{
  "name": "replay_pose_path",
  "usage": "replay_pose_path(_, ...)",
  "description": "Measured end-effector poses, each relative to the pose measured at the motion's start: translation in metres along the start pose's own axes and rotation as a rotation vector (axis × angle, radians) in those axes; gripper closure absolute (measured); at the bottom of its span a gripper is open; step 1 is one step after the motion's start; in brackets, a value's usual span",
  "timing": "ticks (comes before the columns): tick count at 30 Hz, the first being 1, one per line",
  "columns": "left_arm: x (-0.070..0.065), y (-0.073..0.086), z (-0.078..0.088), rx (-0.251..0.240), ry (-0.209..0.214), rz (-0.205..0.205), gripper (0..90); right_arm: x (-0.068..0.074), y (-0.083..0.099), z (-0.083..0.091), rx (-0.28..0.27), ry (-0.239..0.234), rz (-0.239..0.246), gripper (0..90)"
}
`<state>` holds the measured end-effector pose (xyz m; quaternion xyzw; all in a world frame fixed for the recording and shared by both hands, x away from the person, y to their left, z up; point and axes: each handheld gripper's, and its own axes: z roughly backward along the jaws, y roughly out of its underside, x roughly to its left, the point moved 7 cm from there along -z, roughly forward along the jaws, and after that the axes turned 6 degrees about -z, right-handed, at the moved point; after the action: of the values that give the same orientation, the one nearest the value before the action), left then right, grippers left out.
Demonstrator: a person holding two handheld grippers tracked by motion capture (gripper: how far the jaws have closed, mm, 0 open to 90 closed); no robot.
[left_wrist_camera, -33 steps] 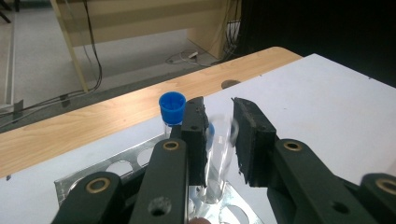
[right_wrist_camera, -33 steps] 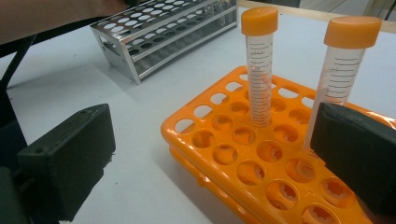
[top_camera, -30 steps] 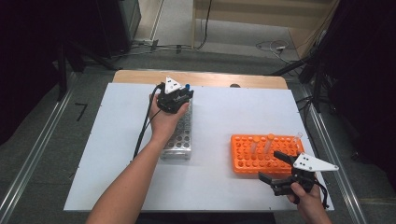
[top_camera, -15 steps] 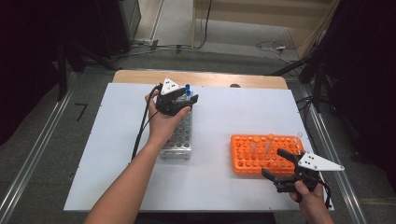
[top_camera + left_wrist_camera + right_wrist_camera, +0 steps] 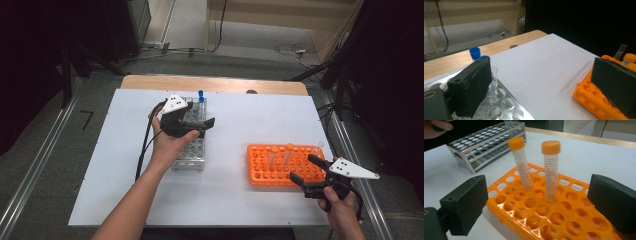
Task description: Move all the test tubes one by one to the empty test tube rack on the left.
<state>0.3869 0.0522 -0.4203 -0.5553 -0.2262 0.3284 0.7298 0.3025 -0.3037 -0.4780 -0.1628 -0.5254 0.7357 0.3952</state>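
I held both tongs wide open and empty, left [image 5: 200,127] over the steel rack [image 5: 192,150] with blue-capped tubes [image 5: 201,95], right [image 5: 305,172] beside the orange rack [image 5: 280,172] holding two orange-capped tubes [image 5: 520,162].

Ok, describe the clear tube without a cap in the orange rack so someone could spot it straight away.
On the white table, find the orange rack by the right gripper. At its far right corner leans an uncapped clear tube; the two other tubes there wear orange caps.

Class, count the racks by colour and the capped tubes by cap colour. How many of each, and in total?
metal rack: 1
orange rack: 1
orange-capped tubes: 2
blue-capped tubes: 2
Total: 6
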Motion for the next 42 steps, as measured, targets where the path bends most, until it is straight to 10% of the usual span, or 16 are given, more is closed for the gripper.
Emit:
replay_pose_path(24,-0.049,0.028,0.035,-0.004,0.047,-0.033,0.0,-0.062,0.0,-0.002,0.0,0.209,-0.137,6.6)
replay_pose_path(42,-0.056,0.041,0.045,-0.003,0.045,-0.005,0.0,-0.086,0.013,-0.017,0.068,0.342,-0.234,57.2)
